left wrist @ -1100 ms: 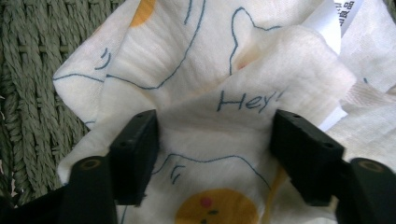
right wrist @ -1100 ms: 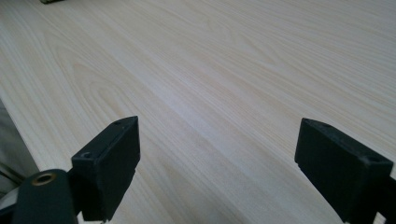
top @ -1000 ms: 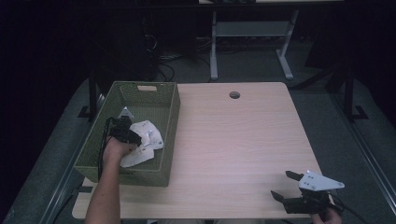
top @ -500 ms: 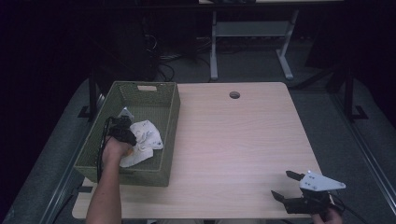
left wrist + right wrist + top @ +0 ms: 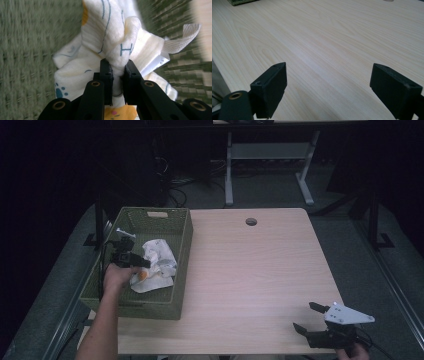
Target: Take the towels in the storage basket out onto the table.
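Pinching the cloth between left tongs in basket.

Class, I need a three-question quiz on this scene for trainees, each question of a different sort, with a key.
1. True or false: the left gripper is shut on the cloth.
2. Where does the cloth lie? A) in the basket B) on the bare table C) on the floor
3. Fill in: the jaws of the right gripper stand ____.

Key: 1 true; 2 A; 3 open, with nothing between them, above the table's near right corner.
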Demonstrator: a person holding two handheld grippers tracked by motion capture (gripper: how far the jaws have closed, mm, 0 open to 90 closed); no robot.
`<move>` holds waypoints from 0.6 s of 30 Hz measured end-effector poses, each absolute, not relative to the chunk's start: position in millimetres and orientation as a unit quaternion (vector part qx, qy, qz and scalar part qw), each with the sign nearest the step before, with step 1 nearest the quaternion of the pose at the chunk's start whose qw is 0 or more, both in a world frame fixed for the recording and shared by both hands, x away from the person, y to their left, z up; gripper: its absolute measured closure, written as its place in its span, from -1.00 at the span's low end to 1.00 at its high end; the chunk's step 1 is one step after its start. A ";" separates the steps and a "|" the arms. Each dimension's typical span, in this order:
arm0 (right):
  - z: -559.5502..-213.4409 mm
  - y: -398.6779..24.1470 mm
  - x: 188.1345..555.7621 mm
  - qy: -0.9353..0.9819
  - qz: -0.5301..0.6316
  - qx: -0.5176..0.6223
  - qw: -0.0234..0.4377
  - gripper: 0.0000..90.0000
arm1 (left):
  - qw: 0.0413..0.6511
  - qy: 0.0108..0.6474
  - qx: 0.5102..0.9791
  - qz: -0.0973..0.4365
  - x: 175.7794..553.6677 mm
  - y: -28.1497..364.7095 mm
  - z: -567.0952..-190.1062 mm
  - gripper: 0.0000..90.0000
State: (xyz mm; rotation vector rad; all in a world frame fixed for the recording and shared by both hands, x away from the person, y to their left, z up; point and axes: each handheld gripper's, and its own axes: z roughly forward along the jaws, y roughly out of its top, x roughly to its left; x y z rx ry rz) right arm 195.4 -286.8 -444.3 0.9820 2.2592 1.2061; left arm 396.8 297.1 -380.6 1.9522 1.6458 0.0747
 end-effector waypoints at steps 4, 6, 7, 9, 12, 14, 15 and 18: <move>-444.1 -287.0 195.3 0.806 0.433 0.352 0.199 -0.69 | 0.325 0.604 0.727 0.030 386.7 301.5 -368.1 0.79; -444.3 -286.8 195.2 0.806 0.432 0.352 0.198 -0.69 | 0.342 0.602 0.721 0.030 381.5 306.1 -363.0 0.79; -444.2 -286.5 194.9 0.806 0.432 0.353 0.198 -0.69 | 0.347 0.600 0.720 0.030 379.0 308.5 -360.8 0.78; -443.9 -286.2 194.8 0.807 0.431 0.352 0.198 -0.69 | 0.359 0.600 0.714 0.034 374.2 313.7 -356.9 0.78; -444.0 -285.8 194.9 0.806 0.431 0.353 0.198 -0.69 | 0.376 0.600 0.705 0.032 368.7 321.4 -353.6 0.78; -444.6 -286.1 195.5 0.807 0.431 0.353 0.199 -0.69 | 0.381 0.600 0.703 0.029 366.3 326.5 -352.1 0.78; -445.0 -286.3 195.7 0.806 0.431 0.354 0.198 -0.69 | 0.383 0.601 0.701 0.030 365.2 328.0 -351.8 0.78; -445.4 -286.3 196.1 0.806 0.431 0.355 0.197 -0.69 | 0.382 0.599 0.703 0.029 363.4 330.2 -352.8 0.78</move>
